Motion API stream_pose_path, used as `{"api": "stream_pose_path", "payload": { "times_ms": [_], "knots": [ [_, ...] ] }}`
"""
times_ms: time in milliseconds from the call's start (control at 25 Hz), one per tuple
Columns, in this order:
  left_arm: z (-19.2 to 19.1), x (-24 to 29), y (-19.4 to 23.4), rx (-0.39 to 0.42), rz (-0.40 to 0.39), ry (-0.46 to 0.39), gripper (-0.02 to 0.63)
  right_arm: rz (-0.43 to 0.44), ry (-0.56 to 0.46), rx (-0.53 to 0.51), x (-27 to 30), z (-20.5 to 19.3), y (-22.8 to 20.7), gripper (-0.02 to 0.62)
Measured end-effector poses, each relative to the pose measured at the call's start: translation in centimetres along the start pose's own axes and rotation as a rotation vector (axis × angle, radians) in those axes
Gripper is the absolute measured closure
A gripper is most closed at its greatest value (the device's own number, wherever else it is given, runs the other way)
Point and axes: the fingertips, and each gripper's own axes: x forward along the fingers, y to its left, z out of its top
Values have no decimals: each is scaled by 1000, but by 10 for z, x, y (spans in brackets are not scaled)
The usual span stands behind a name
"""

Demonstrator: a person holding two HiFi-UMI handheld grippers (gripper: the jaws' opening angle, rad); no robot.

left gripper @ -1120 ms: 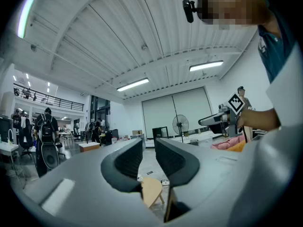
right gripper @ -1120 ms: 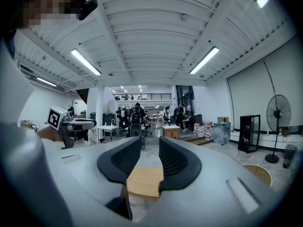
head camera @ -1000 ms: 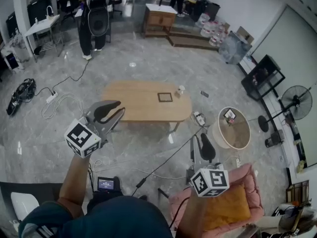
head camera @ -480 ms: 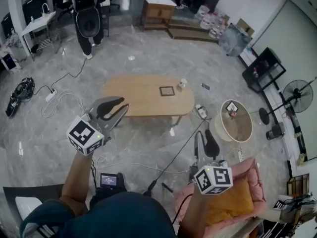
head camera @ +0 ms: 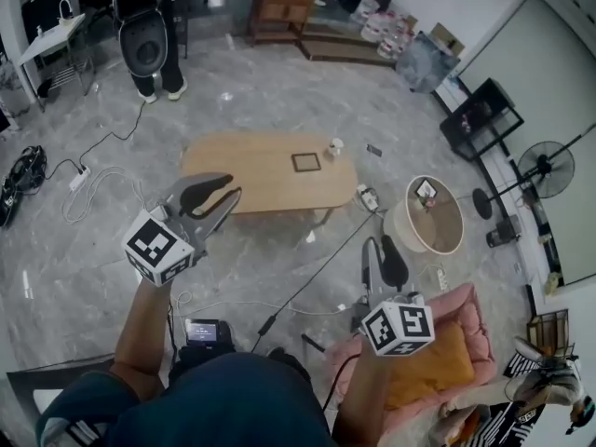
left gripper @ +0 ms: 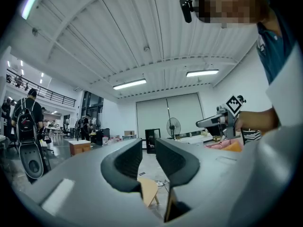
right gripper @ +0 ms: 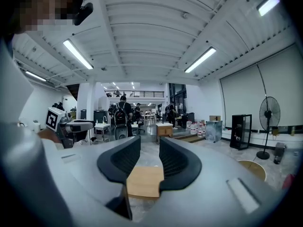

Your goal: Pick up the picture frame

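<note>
The picture frame (head camera: pixel 305 162) is a small dark square lying flat on the right part of an oval wooden table (head camera: pixel 242 175), far ahead of me across the floor. My left gripper (head camera: pixel 220 196) is held up in the air at the left and points toward the table. Its jaws stand close together with nothing between them. At the lower right my right gripper (head camera: pixel 377 250) hovers over the floor, likewise shut and empty. A slice of the table (right gripper: pixel 144 181) shows between its jaws in the right gripper view.
A small white cup (head camera: pixel 333 147) stands beside the frame. Cables (head camera: pixel 307 291) trail over the marble floor. A round side table (head camera: pixel 445 231), a fan (head camera: pixel 545 169) and a pink seat with an orange cushion (head camera: pixel 438 361) are at the right. A person with a backpack (head camera: pixel 144 40) stands far back.
The head view has drifted, so the table and the room sit a little higher and to the left. Both grippers keep nearly the same pose, with their jaws unchanged.
</note>
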Motion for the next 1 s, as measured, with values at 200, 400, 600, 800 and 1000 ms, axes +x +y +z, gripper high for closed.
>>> {"api": "stream_pose_path", "payload": {
  "times_ms": [200,400,600,800,1000],
  "knots": [
    [-10,2,11,-18,-8,-3,517,-2,9,-13,15,-1,5,460],
    [-21,17,21,-20,6,20,511,6,13,4,38,-7,-12,460],
    [-23,50,31,7,48,50,511,24,-10,31,67,-6,-56,460],
    [-26,96,36,31,81,89,511,60,-24,53,103,-5,-104,460],
    [-29,170,29,35,109,128,511,106,-15,82,142,-7,-175,460]
  ]
}}
